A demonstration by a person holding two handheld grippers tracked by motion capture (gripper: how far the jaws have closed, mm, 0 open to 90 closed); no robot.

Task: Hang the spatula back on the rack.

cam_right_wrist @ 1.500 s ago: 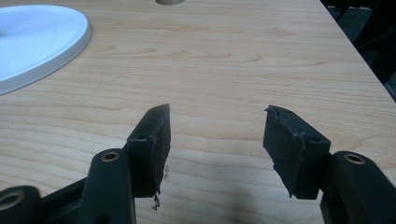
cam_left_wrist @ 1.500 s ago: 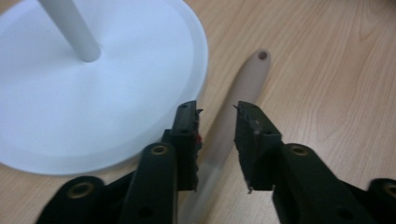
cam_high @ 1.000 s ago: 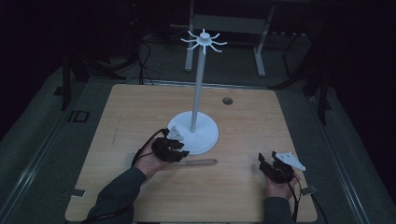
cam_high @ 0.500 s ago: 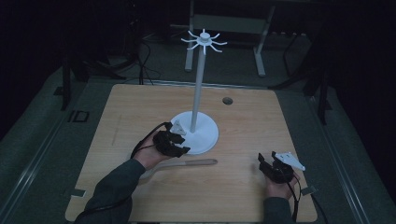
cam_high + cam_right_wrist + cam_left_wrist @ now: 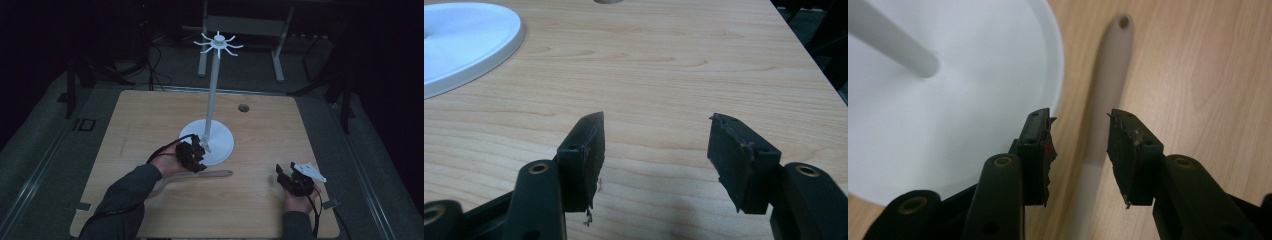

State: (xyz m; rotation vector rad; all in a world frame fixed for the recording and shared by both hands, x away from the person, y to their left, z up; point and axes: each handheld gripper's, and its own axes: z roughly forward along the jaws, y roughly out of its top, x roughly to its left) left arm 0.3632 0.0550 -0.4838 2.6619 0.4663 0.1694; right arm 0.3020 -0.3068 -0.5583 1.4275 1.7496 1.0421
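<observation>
Jaws of the left gripper stand partly apart, empty, above a pale flat spatula handle lying just beside the white stand base. Right gripper, well apart from that base, gapes wide over bare table.

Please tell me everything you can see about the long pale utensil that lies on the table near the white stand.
The utensil is long, flat and pale beige, perhaps plastic or wood. Its narrow handle has a rounded end with a small hole. It lies flat on the wooden table, just beside the round base of the white stand; whether it touches the base I cannot tell. The left gripper hangs above it, jaws open on either side of the handle, not touching it. Its other end is hidden by the forearm in the high view.
</observation>
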